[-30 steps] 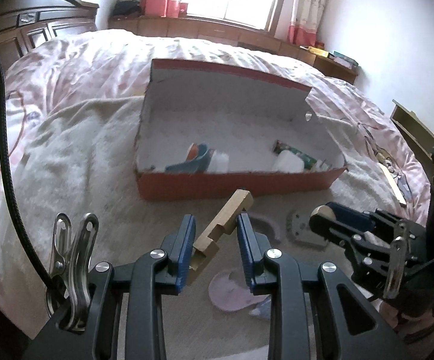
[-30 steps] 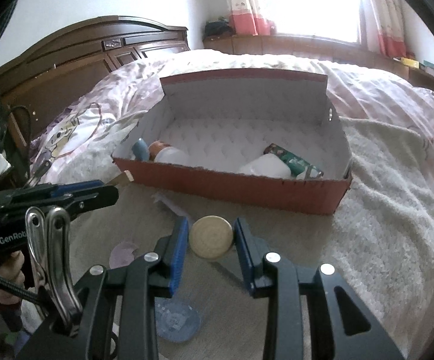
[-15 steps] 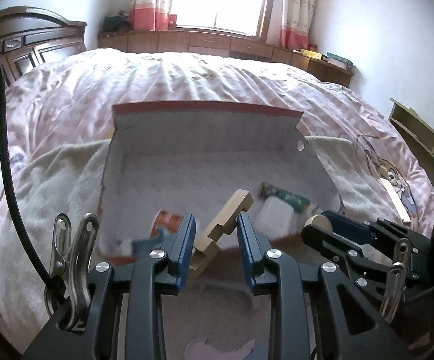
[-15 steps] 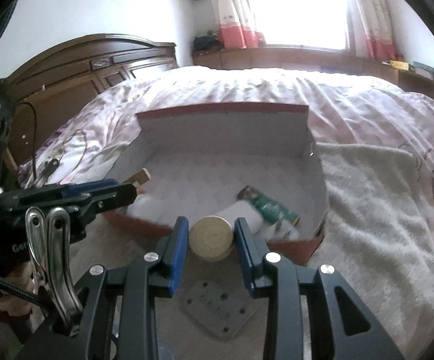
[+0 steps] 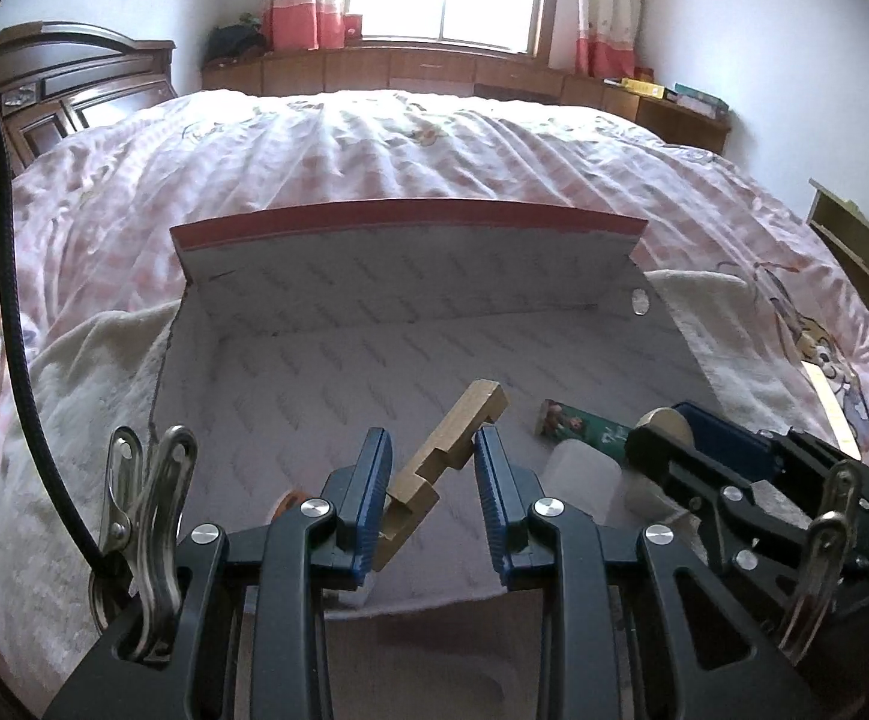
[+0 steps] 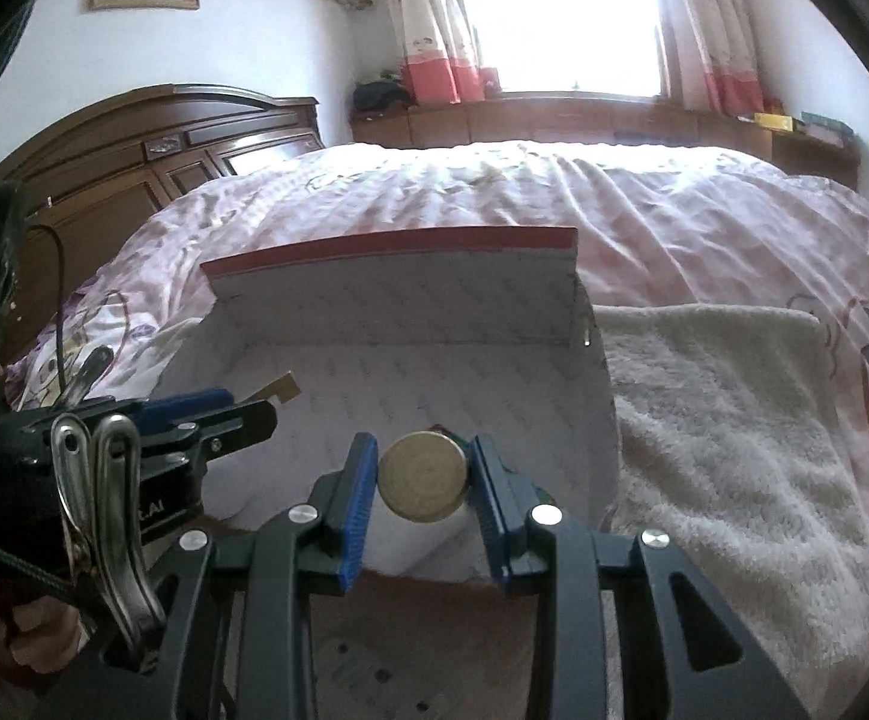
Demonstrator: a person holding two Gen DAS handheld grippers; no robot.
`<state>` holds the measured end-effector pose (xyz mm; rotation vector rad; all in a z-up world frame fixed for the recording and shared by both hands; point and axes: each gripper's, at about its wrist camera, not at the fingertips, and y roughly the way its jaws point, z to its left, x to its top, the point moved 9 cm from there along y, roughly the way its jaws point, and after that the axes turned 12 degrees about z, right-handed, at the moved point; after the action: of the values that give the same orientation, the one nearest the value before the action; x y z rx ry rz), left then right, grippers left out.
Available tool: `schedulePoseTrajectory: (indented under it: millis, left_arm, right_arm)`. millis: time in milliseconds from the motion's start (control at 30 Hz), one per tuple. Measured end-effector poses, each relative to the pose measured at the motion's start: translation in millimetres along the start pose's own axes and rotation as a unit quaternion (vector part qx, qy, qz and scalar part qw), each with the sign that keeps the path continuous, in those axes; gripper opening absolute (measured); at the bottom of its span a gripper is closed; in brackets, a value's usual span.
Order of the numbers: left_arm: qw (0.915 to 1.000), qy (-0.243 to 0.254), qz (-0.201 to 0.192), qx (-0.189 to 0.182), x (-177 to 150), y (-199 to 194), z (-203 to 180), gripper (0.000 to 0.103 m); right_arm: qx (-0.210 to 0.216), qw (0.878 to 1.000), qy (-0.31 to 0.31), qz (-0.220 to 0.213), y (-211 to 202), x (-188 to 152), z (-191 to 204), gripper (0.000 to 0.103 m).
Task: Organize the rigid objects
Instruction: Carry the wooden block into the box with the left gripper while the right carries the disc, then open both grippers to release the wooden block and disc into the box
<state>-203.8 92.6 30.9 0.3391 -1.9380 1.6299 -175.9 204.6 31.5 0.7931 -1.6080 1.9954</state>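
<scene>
Left gripper (image 5: 432, 483) clamped on a notched wooden block (image 5: 446, 453), tilted, over the open red cardboard box (image 5: 410, 217). Right gripper (image 6: 422, 477) clamped on a round wooden disc (image 6: 423, 475), above the box's near right part. Best to lower both well inside the walls, clear of the white container (image 5: 581, 480) and green tube (image 5: 584, 423), then release low, one after the other, without knocking grippers together.

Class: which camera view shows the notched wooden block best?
Left wrist view: the notched wooden block sits centred in the left gripper, its whole stepped length visible. Right wrist view shows only its tip beyond that gripper.
</scene>
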Motion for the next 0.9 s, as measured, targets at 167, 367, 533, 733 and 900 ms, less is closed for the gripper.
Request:
schedulePoseTrajectory:
  millis: [167, 367, 533, 733, 900]
  left_arm:
    - [0.9999, 0.001, 0.009, 0.007, 2.9, 10.5, -0.5, 0.030]
    - [0.9998, 0.007, 0.013, 0.014, 2.3, 17.0, 0.1, 0.030]
    - [0.9995, 0.010, 0.017, 0.023, 2.8, 17.8, 0.5, 0.030]
    - [0.9992, 0.001, 0.023, 0.032, 2.1, 18.2, 5.3, 0.033]
    - [0.9992, -0.002, 0.021, 0.033, -0.2, 12.7, 6.9, 0.033]
  right_arm:
    - [-0.006, 1.000, 0.006, 0.003, 8.5, 4.6, -9.6, 0.033]
    - [-0.007, 1.000, 0.008, 0.010, 16.8, 3.3, -12.6, 0.033]
    - [-0.002, 1.000, 0.016, 0.011, 18.0, 3.0, -13.4, 0.038]
    - [0.004, 1.000, 0.019, 0.004, 13.1, 3.1, -11.6, 0.046]
    - [0.009, 1.000, 0.021, 0.000, 8.7, 1.5, -10.0, 0.047]
